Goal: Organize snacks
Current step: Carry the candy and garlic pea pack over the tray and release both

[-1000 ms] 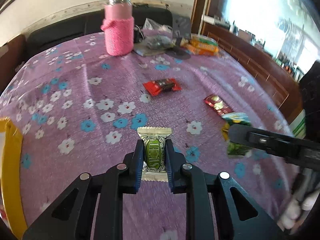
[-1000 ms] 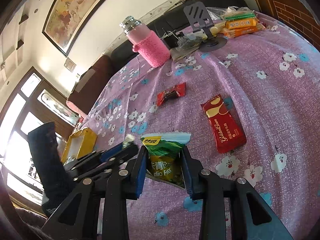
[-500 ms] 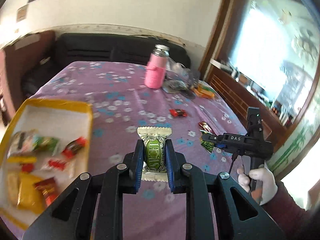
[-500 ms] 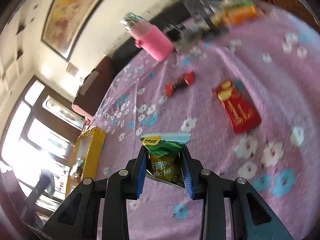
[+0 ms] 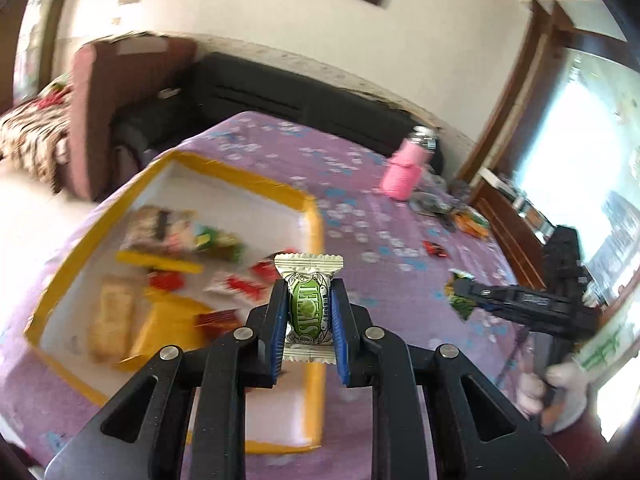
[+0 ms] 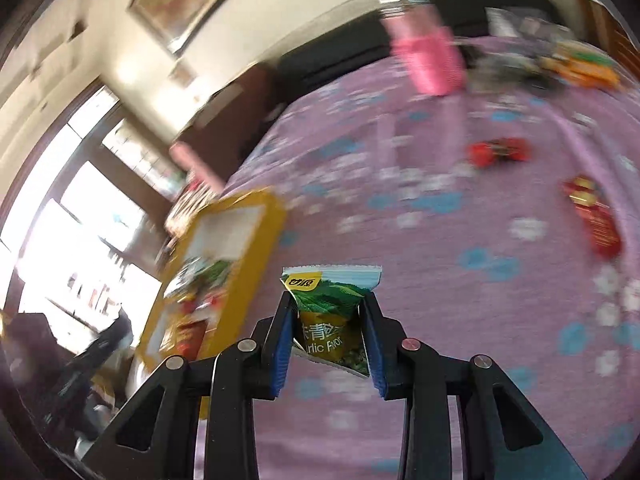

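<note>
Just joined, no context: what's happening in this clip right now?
A person with a handheld gripper in each hand is sorting snacks on a purple floral tablecloth. The left gripper is clamped on a white-and-green candy, held above the yellow-rimmed tray that already holds several snacks. The right gripper grips a green garlic-flavour packet. Two red snacks lie on the cloth.

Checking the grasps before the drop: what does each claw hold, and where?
Left claw: white-and-green wrapped candy, pinched across its middle. Right claw: green garlic-flavour snack packet, pinched by its sides below the top seal.
</note>
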Tool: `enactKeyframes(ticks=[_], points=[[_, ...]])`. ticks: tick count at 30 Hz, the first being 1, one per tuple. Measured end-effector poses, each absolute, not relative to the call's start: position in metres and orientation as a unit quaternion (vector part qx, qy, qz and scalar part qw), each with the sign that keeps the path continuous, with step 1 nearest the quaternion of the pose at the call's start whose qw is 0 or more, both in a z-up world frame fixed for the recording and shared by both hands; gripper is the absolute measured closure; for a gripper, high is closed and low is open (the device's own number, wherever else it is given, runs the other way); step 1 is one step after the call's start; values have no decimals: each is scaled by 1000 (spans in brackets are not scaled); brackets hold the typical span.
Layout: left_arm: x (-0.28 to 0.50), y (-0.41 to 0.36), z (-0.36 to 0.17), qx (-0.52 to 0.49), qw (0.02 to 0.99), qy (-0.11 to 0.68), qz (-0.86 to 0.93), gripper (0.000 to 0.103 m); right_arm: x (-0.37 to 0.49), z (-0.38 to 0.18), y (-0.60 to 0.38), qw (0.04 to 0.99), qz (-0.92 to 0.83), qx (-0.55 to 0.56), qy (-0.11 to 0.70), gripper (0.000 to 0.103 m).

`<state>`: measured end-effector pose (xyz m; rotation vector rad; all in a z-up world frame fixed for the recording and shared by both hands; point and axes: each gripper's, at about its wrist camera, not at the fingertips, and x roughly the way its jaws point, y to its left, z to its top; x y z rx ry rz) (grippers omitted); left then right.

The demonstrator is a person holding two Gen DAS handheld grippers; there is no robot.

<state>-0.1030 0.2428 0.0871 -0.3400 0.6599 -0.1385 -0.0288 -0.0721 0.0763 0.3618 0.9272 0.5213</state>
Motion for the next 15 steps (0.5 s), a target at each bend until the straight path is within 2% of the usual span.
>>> enactKeyframes(ticks=[6,15], points=[[-101,268,70,-160,924,348,-21,85,-35,91,21,824,335,113,443,70],[-93,284,40,-158,908,389,4,85,-37,62,125,809,368,4,459,71]])
